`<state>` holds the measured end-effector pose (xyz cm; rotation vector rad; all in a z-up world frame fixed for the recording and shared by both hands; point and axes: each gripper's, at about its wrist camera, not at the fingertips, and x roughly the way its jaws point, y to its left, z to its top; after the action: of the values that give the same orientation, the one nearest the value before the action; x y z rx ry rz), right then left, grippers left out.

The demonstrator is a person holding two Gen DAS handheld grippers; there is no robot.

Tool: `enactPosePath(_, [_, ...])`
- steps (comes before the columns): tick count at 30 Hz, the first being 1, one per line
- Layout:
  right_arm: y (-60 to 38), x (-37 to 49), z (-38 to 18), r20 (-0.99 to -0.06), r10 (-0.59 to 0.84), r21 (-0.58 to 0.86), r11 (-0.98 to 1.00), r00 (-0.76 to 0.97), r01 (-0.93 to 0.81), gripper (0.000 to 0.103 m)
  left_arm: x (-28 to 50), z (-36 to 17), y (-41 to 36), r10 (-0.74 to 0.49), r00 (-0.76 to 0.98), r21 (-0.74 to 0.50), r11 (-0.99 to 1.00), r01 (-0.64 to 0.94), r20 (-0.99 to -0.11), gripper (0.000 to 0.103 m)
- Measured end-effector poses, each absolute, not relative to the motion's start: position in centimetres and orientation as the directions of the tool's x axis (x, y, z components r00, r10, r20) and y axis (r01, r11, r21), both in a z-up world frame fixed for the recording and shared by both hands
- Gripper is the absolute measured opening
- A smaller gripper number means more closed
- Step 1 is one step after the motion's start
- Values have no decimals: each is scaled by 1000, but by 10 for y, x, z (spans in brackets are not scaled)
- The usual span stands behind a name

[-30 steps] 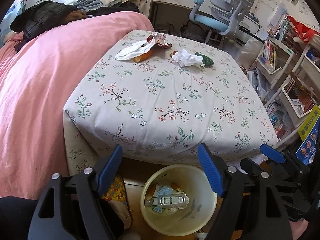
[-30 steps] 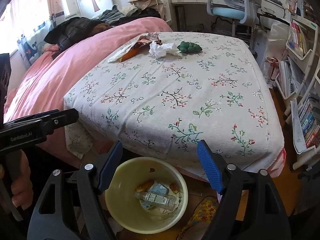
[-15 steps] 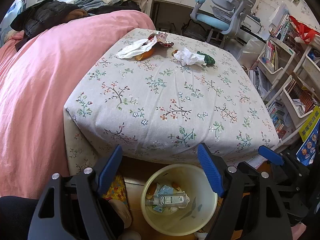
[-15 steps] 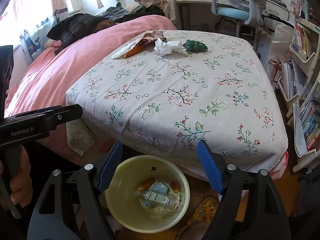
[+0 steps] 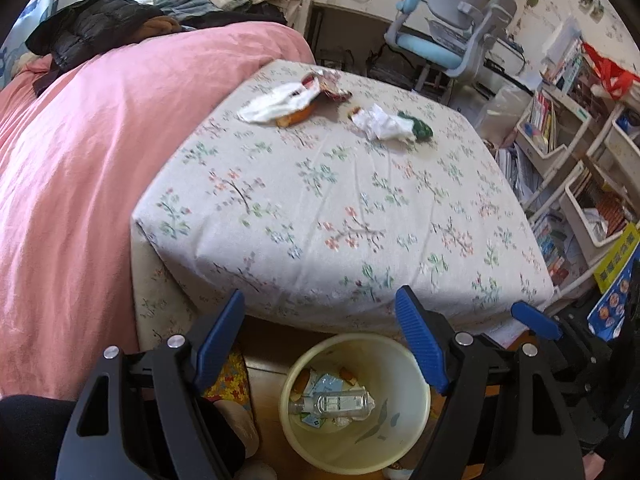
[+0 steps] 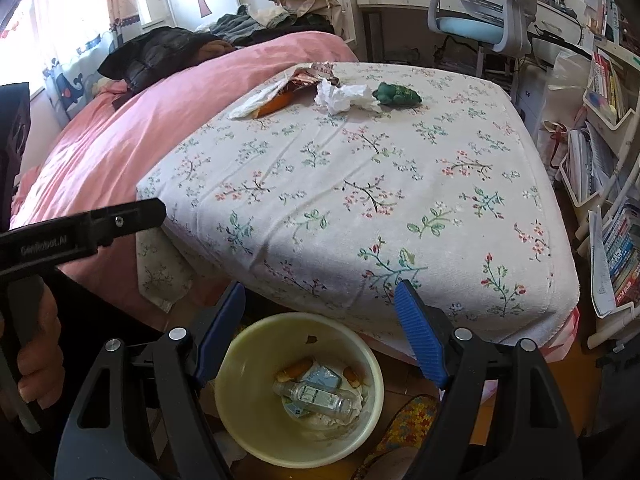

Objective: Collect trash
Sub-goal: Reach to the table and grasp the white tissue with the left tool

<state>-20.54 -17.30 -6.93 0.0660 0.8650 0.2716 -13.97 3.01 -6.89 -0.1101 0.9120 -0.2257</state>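
Two grippers hung over the pale yellow plastic bin [image 5: 356,452], left gripper [image 5: 320,340] and right gripper [image 6: 320,332] both spread wide and pinching nothing. Up on the flowery white mattress cover [image 6: 360,200], far side, sat a torn snack wrapper [image 6: 280,92], then a crumpled white tissue [image 6: 344,96], then a small green toy [image 6: 398,94]. A clear plastic bottle [image 6: 316,396] lay in the bin.

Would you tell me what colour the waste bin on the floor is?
Pale yellow waste bin; the right wrist view shows it best.
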Motion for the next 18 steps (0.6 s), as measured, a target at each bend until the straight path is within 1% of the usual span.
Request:
enactPosePath(4, [-174,-203,-61,-727,291,194,956,622,-220,74,-126,-57,41,-222,613,-189,975,120,-758,75])
enactPosePath(9, [-168,-186,-46,-725,325,197,943,607,-270,74,-96,-48,54,-191,610,-161,981,104,-769,75])
enactPosePath(15, [-152,-151,-35,-757,357,171,917,547,-361,74,-49,-48,53,-175,580,-111,983,143,-796,78])
enactPosePath(18, [-145,-131,-34,-777,373,166,898,507,-407,74,-24,-49,42,-156,578,-50,979,195,-801,78])
